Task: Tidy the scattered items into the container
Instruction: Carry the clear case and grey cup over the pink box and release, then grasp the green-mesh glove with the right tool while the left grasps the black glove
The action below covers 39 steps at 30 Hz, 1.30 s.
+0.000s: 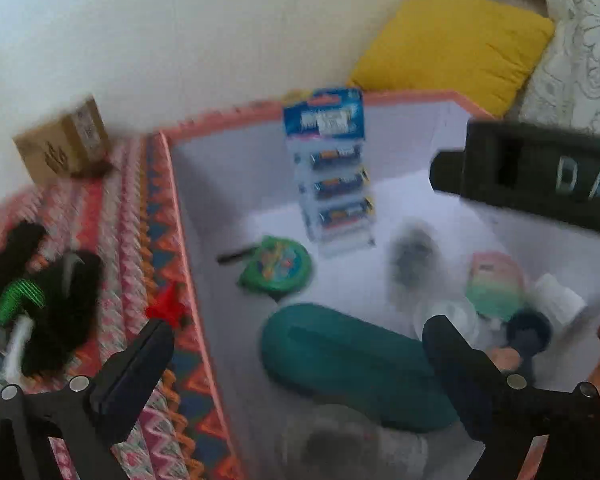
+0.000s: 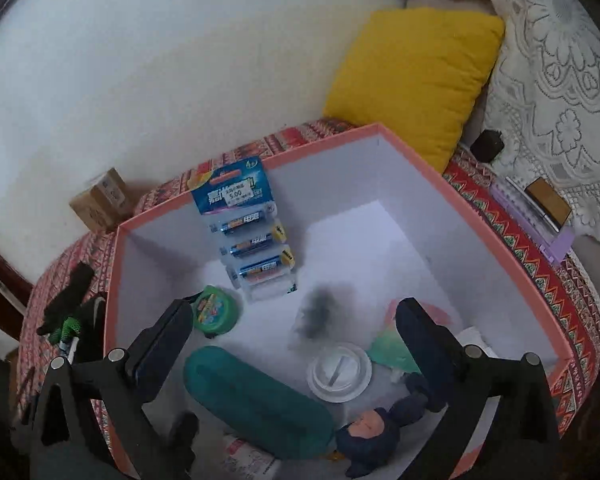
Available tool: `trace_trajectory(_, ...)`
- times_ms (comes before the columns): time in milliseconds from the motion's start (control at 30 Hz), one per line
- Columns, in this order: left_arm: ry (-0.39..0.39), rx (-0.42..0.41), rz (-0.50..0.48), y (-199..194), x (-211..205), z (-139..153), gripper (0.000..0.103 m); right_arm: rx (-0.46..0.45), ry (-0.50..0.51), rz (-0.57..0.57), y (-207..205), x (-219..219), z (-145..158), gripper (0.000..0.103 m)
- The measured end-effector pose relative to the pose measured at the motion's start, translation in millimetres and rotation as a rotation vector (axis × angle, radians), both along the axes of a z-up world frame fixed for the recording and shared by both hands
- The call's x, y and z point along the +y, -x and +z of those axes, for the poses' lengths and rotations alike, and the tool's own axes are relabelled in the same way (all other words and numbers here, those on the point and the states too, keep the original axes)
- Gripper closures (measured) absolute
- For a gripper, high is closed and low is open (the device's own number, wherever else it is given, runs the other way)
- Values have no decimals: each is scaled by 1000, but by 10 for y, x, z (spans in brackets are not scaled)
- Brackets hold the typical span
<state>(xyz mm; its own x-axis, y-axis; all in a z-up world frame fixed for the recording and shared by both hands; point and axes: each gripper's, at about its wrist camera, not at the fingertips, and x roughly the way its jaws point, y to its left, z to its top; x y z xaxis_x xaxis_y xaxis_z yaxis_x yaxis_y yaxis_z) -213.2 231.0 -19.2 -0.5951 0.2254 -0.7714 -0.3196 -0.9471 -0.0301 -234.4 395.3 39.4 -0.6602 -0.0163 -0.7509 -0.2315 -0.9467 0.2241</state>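
A pink-rimmed box with white walls [image 1: 220, 168] [image 2: 440, 216] stands on a patterned cloth. Inside it lie a battery pack [image 1: 328, 168] [image 2: 244, 224], a green round tin [image 1: 278, 266] [image 2: 216, 310], a teal case [image 1: 340, 356] [image 2: 252, 396], a white round lid [image 2: 338, 370], a dark blue doll [image 2: 368, 436] and a blurred dark grey thing [image 1: 414, 256] [image 2: 320, 316]. My left gripper [image 1: 300, 332] hangs open over the box's left side, nothing between its fingers. Over the box's middle my right gripper [image 2: 296, 312] is open and empty; its black body [image 1: 540, 176] shows in the left wrist view.
Left of the box, black items with a green clip [image 1: 20, 296] [image 2: 70, 326] and a red piece [image 1: 166, 304] lie on the cloth. A cardboard carton [image 2: 100, 200] stands by the wall. A yellow cushion [image 2: 416, 80], lace cloth [image 2: 560, 80] and a purple case [image 2: 540, 220] sit behind and right.
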Motion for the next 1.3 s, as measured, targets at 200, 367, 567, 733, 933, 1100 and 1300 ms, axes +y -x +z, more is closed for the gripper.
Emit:
trace_trajectory(200,-69,-28,30,-126,-348,50,1,-19,-36,-48,-59,-42,-73,0)
trace_trajectory(367,-150,73,83,-447,-981,421,0,191,-43,-24,-313,-283,328,0)
trace_trajectory(567,-69,135,204,-718,-2085,463,0,355,41,210,-614,-1104,624,0)
trace_trajectory(733,-81,109,339,-753,-2947,68,0,316,98,447,-646,-1933,441,0)
trace_trajectory(933,-147,1,459,-551,-3616,-523,1,134,92,540,-475,-2653,-190,0)
trace_trajectory(1100,-157,-61,477,-289,-3845,-811,1,44,1,531,-295,-2887,-645,0)
trace_trajectory(1300,-167,-133,510,-53,-4001,-1101,1,-112,-25,509,-32,-2912,-1169,0)
